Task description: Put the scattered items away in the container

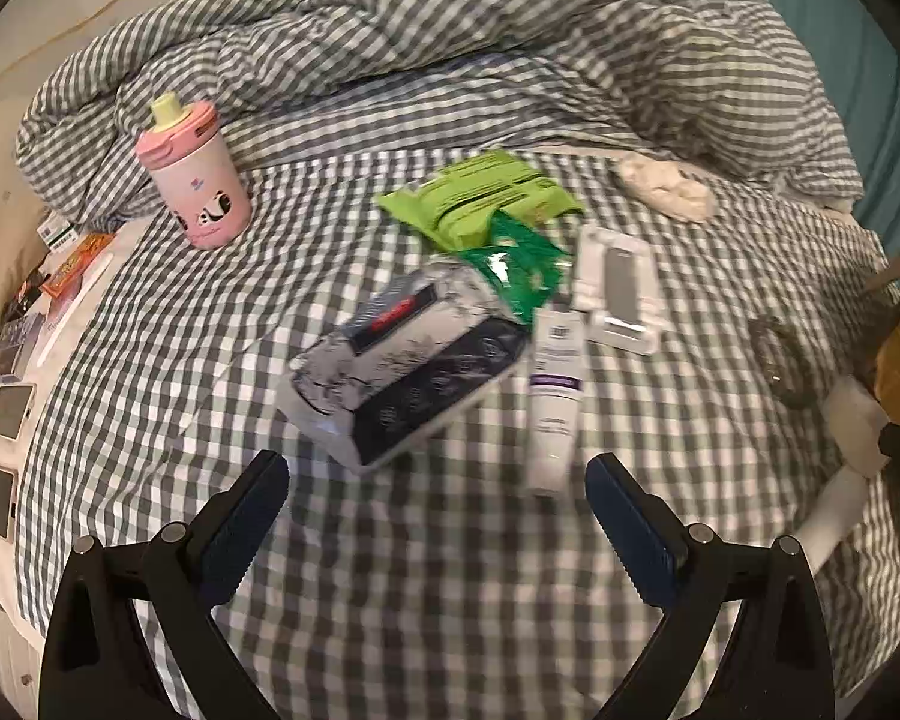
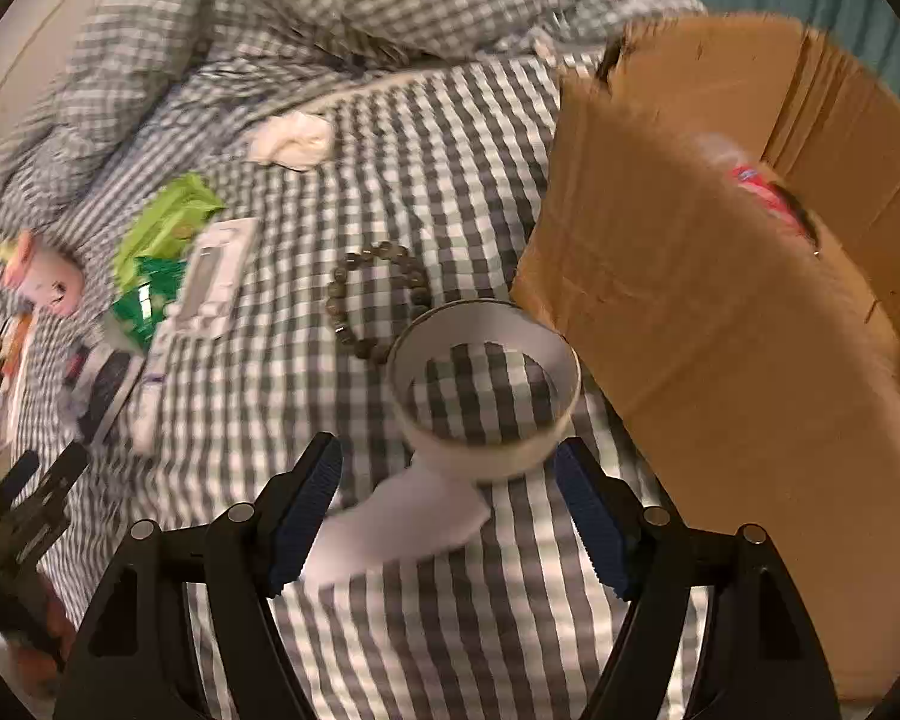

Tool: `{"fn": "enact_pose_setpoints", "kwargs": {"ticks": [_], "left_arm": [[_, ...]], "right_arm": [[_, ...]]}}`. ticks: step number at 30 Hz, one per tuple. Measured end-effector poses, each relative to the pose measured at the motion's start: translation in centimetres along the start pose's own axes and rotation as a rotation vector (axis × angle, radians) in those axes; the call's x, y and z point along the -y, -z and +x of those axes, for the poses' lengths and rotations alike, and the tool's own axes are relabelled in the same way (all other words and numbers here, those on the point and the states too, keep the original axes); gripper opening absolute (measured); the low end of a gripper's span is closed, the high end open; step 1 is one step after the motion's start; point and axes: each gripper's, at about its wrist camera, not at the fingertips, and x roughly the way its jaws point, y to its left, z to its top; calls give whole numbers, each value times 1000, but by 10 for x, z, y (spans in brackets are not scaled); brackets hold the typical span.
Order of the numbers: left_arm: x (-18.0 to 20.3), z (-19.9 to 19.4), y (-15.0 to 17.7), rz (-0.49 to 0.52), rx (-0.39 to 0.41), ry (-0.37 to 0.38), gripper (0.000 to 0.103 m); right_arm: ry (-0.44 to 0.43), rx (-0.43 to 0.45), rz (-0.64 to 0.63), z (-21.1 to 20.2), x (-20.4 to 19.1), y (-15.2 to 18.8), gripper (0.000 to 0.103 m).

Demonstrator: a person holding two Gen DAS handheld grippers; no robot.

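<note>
**On the checked bed: both grippers open, nothing yet collected**

On the checked bedsheet point(image 1: 450, 570) the scattered items lie loose, none in a grip. The left gripper point(image 1: 438, 516) hangs above the sheet with its jaws spread wide and nothing between them; the grey tissue pack point(image 1: 402, 360) and the white tube point(image 1: 555, 402) lie just ahead of its fingertips, so either looks a likely next pick. A green packet point(image 1: 486, 198), a white phone stand point(image 1: 618, 288) and a pink cup point(image 1: 195, 180) lie farther off.

The right gripper point(image 2: 450, 498) is also open, holding nothing. A roll of white tape point(image 2: 486, 396) lies between and just beyond its fingers, its loose tail trailing toward the camera; contact cannot be confirmed through the blur. A bead bracelet point(image 2: 378, 306) rests just beside the roll.

The cardboard box point(image 2: 720, 312), judged the container, stands at the right, close to the roll, already holding something red.
</note>
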Motion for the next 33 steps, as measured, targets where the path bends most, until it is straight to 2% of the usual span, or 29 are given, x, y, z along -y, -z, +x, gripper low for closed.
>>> {"fn": "enact_pose_setpoints", "kwargs": {"ticks": [4, 9, 15, 17, 25, 31, 33], "left_arm": [[-12, 12, -7, -11, 0, -16, 102], [-22, 28, -13, -33, -16, -18, 102], [-25, 40, -14, -29, -28, -25, 102], [-27, 42, -13, -31, -31, -28, 102], [-42, 38, -14, -53, -12, -21, 102], [-32, 45, -16, -22, -23, 12, 102], [-27, 53, -20, -36, -40, 37, 102]], "right_arm": [[89, -9, 9, 24, 0, -14, 77], [123, -26, 9, 43, -3, -24, 84], [120, -72, 32, 71, -1, -28, 84], [118, -64, 41, 70, 0, -27, 83], [-7, 0, -20, 29, -27, -16, 83], [-132, 33, -123, 2, -74, -1, 83], [-146, 49, -159, -4, -89, 3, 83]]}}
